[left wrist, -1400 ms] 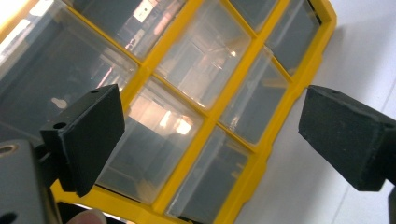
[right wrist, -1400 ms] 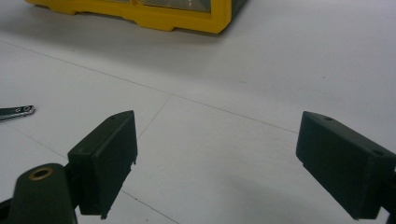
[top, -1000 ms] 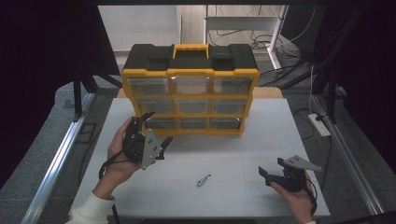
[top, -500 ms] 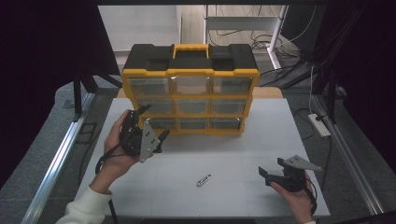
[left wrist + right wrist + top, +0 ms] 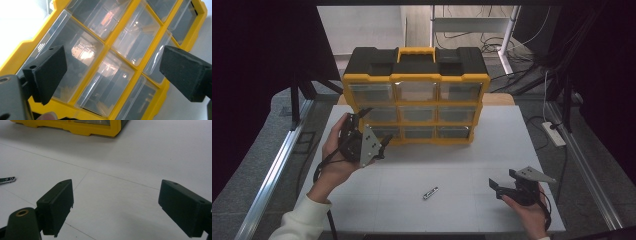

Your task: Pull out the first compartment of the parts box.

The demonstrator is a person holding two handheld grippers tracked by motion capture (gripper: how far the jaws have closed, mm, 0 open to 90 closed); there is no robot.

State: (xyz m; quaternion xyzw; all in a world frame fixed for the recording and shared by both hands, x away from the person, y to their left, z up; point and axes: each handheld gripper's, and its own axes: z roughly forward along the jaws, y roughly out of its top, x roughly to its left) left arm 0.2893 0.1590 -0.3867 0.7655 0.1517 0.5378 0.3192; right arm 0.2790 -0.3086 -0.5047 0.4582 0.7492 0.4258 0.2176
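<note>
The left gripper (image 5: 371, 134) is raised off the table with its jaws spread wide and nothing between them, turned so that they face the clear drawers (image 5: 107, 82) at the lower left of the yellow organizer (image 5: 414, 80). In the left gripper view the jaws frame those drawer fronts at a slant, close but not touching; that tilt and spread look chosen so the jaws can straddle a drawer front and draw it out, though which drawer is meant I cannot tell. The organizer stands upright at the far middle of the white table (image 5: 462, 165), its drawers all closed and its black top with the yellow handle (image 5: 414, 51) uppermost, which keeps the fronts turned toward the person. The right gripper (image 5: 507, 182) rests low near the table's right front corner, jaws likewise apart and empty, apparently parked out of the way. A small dark bit-like piece (image 5: 430, 193) lies flat on the table between the two hands, well apart from both grippers and from the organizer.
</note>
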